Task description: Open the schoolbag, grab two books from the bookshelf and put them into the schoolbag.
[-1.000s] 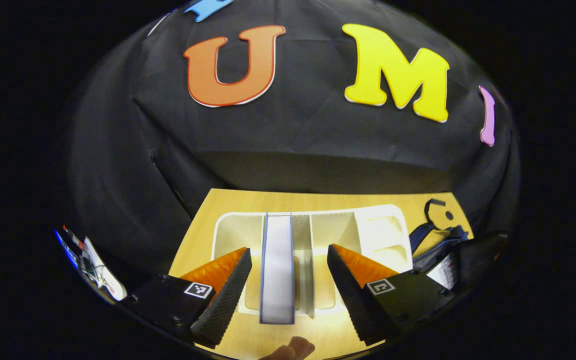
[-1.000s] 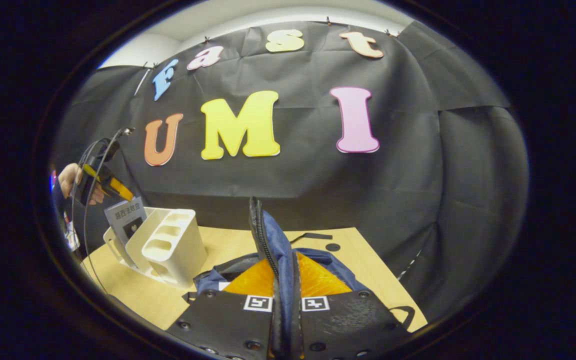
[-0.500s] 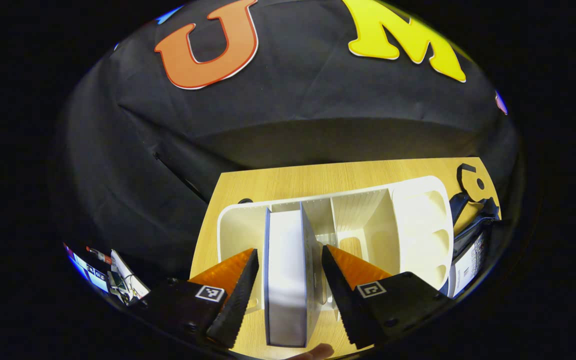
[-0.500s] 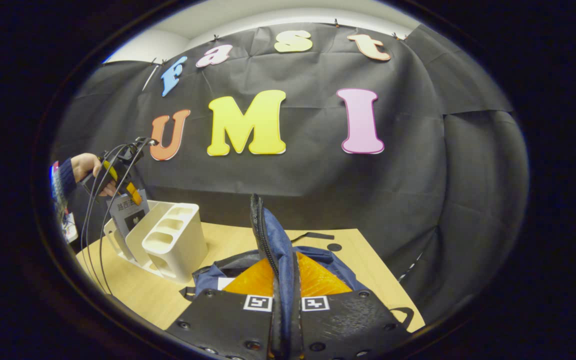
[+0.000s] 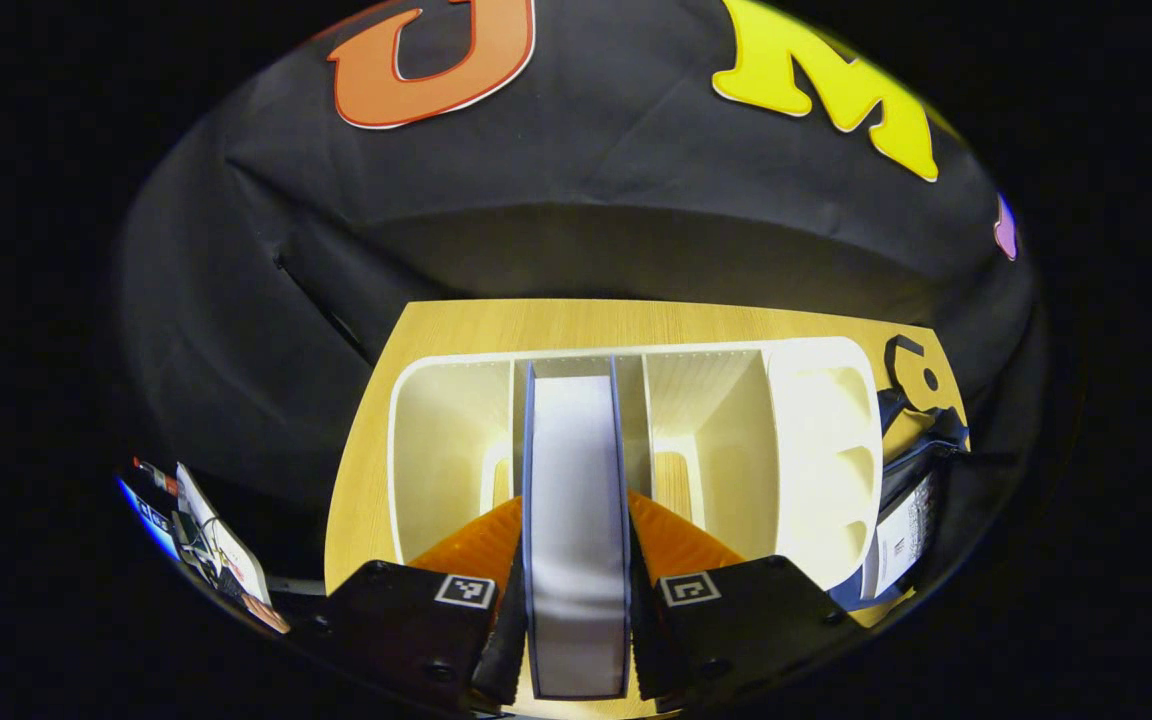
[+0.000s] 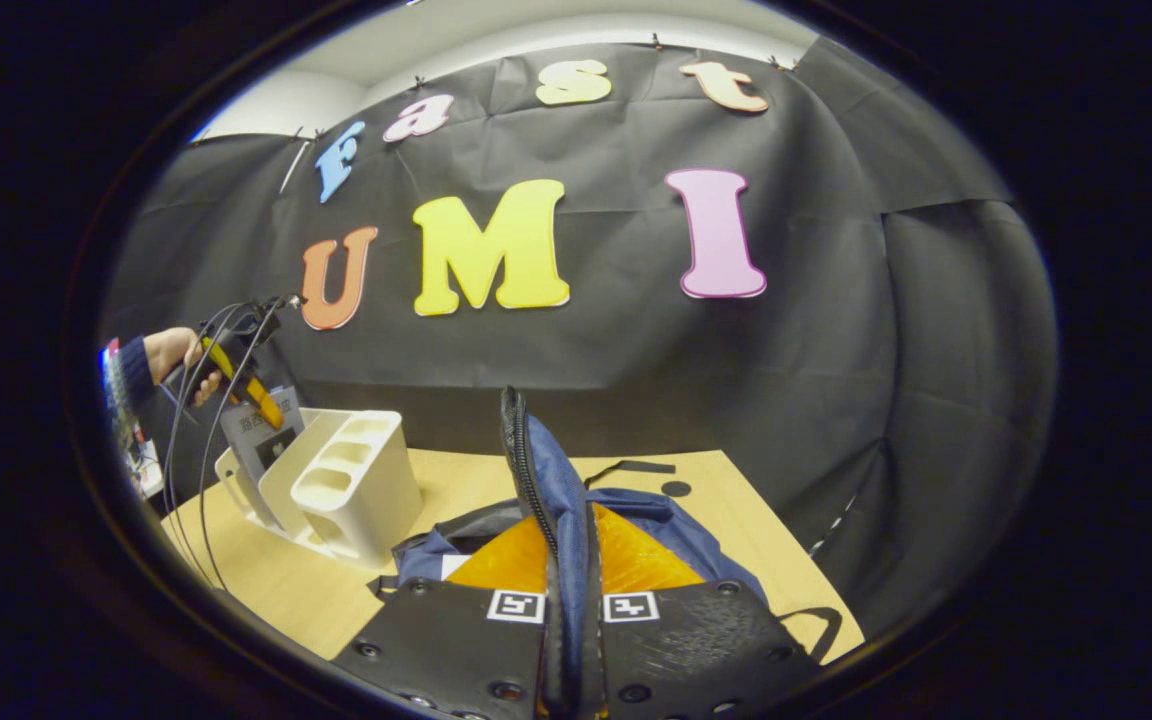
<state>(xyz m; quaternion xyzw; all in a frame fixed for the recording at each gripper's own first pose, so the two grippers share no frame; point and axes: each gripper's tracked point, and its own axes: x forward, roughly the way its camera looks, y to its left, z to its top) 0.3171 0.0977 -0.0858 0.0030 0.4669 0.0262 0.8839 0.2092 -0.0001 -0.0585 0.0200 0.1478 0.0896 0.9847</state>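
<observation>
The light wooden table (image 6: 736, 520) carries everything, and it shows again in the left gripper view (image 5: 456, 330) under the rack. On it, at the near right in the right gripper view, sits the dark blue fabric schoolbag (image 6: 636, 515), its zip-edged flap (image 6: 536, 470) pulled upright; in the left gripper view a part of the schoolbag (image 5: 921, 450) lies just beside the right end of the rack. The white plastic desktop bookshelf with upright dividers (image 5: 816, 440) stands on the left part of the table, seen from the side in the right gripper view (image 6: 346, 480). One grey-covered book with a white page block (image 5: 576, 540) stands upright in a middle compartment of the bookshelf, its cover visible from afar (image 6: 258, 440). The left gripper (image 5: 576, 640) has both fingers pressed against the two covers of this book, clamping it from above; in the right gripper view it (image 6: 254, 400) is over the rack, held by a person's hand (image 6: 176, 352) in a dark sleeve. The right gripper (image 6: 568, 640) is closed tight on the flap, pinching it between both fingers.
</observation>
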